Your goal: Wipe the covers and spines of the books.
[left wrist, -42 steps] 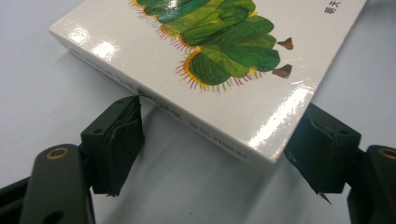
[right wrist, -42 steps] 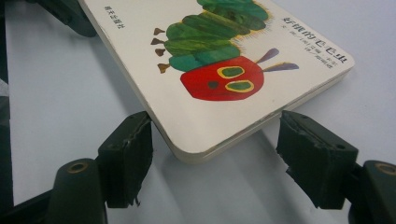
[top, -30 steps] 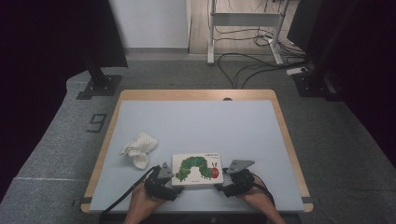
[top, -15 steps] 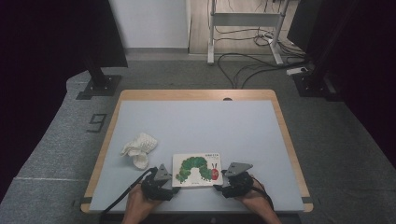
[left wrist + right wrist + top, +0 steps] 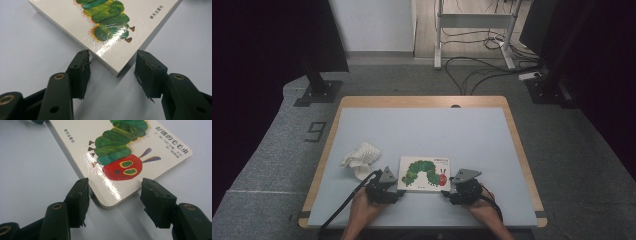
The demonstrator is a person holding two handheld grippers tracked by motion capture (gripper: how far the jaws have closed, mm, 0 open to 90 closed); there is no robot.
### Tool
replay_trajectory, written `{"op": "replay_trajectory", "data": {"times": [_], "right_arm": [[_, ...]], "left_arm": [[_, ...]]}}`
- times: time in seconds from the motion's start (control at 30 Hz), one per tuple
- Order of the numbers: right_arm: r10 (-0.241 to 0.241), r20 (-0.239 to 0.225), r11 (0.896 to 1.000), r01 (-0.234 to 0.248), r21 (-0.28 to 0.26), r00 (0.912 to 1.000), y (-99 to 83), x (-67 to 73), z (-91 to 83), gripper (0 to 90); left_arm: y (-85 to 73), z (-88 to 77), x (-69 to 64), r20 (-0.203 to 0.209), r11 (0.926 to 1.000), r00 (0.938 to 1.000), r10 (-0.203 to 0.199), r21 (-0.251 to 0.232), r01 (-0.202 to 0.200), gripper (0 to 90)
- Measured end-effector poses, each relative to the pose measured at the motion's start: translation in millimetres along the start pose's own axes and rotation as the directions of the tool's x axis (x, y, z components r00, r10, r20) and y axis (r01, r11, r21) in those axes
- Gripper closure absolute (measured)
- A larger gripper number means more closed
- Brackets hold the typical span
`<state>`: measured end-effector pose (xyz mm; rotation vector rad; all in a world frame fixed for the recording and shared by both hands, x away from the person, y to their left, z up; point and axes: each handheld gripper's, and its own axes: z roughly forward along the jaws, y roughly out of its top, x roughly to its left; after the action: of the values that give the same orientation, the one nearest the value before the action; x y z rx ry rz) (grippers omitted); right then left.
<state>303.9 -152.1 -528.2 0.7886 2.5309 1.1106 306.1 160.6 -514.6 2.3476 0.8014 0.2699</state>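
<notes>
With my left gripper (image 5: 111,72) and right gripper (image 5: 114,196) both spread around the near corners of the caterpillar board book (image 5: 424,173) lying flat at the table's (image 5: 422,125) near edge, I judge that their closing jaws could skid it away.

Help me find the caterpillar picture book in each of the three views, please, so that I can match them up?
High view: the book lies flat near the table's front edge, between the two grippers.
Left gripper view: its square corner points down between the black jaws.
Right gripper view: its rounded corner sits between the jaws.
Shared landmark: the green caterpillar on the cover.
</notes>
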Motion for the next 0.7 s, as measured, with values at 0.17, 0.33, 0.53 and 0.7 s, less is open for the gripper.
{"op": "replay_trajectory", "data": {"times": [0.17, 0.33, 0.53, 0.7], "right_arm": [[0.010, 0.014, 1.000, -0.010, -0.002, 0.9999, 3.6, -10.0, 4.4, 41.3], [0.022, 0.026, 1.000, -0.022, -0.011, 0.9994, 5.9, -18.7, 8.6, 42.7], [0.033, 0.038, 0.999, -0.033, -0.012, 0.9987, 10.7, -28.8, 14.5, 42.9], [0.040, 0.052, 0.999, -0.039, -0.015, 0.9979, 14.7, -37.2, 19.1, 44.4]], "left_arm": [[4.9, 4.9, 7.1, -0.008, 0.9999, 0.9999, -0.010, -0.009, 0.010, 47.7], [11.4, 10.0, 15.3, -0.011, 0.9998, 0.9998, -0.015, -0.011, 0.014, 47.7], [19.9, 15.7, 24.6, -0.032, 1.0000, 0.9995, -0.006, -0.007, 0.005, 48.8], [25.0, 20.4, 31.9, -0.038, 0.9998, 0.9992, -0.013, -0.013, 0.012, 48.9]]}}
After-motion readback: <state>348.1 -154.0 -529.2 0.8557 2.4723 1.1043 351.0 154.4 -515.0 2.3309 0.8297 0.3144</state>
